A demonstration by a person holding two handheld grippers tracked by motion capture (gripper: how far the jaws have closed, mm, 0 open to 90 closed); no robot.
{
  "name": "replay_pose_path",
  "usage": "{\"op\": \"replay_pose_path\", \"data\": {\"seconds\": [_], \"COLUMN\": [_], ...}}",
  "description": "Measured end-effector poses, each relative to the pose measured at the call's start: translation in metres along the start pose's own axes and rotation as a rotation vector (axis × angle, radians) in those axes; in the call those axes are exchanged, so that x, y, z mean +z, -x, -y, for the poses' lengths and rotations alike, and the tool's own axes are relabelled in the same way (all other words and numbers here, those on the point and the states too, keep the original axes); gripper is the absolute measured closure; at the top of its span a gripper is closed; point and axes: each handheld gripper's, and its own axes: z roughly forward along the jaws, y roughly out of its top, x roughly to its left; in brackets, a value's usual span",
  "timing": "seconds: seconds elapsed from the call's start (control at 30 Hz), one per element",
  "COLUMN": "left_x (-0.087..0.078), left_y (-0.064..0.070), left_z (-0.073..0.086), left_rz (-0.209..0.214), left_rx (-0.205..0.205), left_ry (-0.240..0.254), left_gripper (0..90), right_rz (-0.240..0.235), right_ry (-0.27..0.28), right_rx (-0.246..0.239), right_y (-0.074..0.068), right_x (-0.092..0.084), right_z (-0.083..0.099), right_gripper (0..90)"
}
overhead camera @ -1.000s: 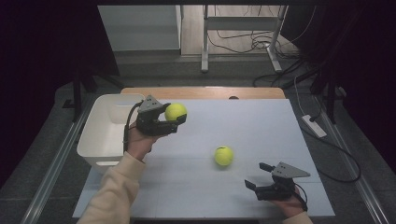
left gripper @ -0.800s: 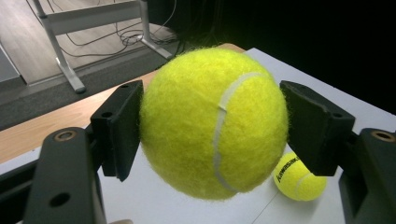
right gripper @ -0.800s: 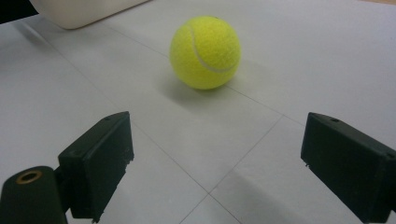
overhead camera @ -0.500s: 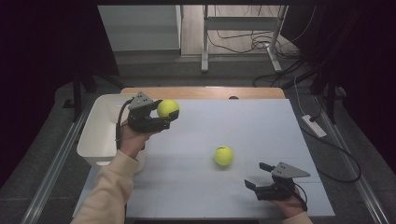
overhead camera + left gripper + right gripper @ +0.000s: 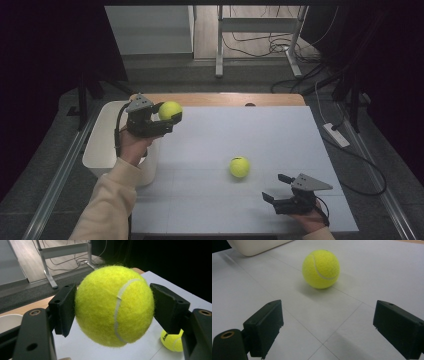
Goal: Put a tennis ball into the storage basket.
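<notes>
The left gripper (image 5: 167, 120) pinches a tennis ball (image 5: 170, 110) across its middle, lifted beside the white bin (image 5: 102, 150), probably for dropping in, while the right gripper (image 5: 277, 190), spread wide, faces the second tennis ball (image 5: 239, 167) ahead on the counter (image 5: 260, 130).

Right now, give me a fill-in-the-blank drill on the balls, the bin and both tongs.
1. The left tongs are shut on a ____ ball.
2. The right tongs are ____, with nothing between their jaws.
3. The free tennis ball lies on the ____, not in the white bin.
4. The held tennis ball is colored ____.

Missing words: tennis; open; table; yellow
</notes>
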Motion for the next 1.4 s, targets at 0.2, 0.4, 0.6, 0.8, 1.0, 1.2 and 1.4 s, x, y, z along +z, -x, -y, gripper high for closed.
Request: {"op": "replay_pose_path", "data": {"seconds": [0.2, 0.4, 0.6, 0.8, 1.0, 1.2, 1.4], "left_x": [-0.003, -0.005, -0.009, -0.013, -0.013, -0.014, -0.016], "left_y": [-0.006, -0.012, -0.019, -0.028, -0.033, -0.042, -0.049], "left_z": [-0.001, -0.001, -0.002, -0.002, -0.002, -0.001, 0.001], "left_rz": [-0.017, -0.033, -0.056, -0.074, -0.08, -0.09, -0.111], "left_rx": [-0.008, -0.021, -0.03, -0.048, -0.051, -0.077, -0.088], "left_ry": [0.004, 0.007, 0.014, 0.021, 0.016, 0.012, 0.002], "left_gripper": [27.0, 27.0, 27.0, 27.0, 27.0, 27.0, 27.0], "right_rz": [0.0, 0.004, 0.005, 0.005, 0.008, 0.01, 0.01], "right_ry": [0.001, 0.004, 0.005, 0.005, 0.007, 0.008, 0.008], "right_rx": [-0.001, -0.005, -0.006, -0.007, -0.005, -0.004, -0.004], "right_y": [0.0, 0.0, 0.0, 0.0, 0.0, 0.0, 0.0], "right_x": [0.0, -0.001, -0.001, 0.0, -0.001, -0.001, -0.001], "right_z": [0.0, 0.0, 0.0, 0.0, -0.001, -0.001, -0.001], "right_gripper": [9.5, 9.5, 9.5, 9.5, 9.5, 9.6, 9.6]}}
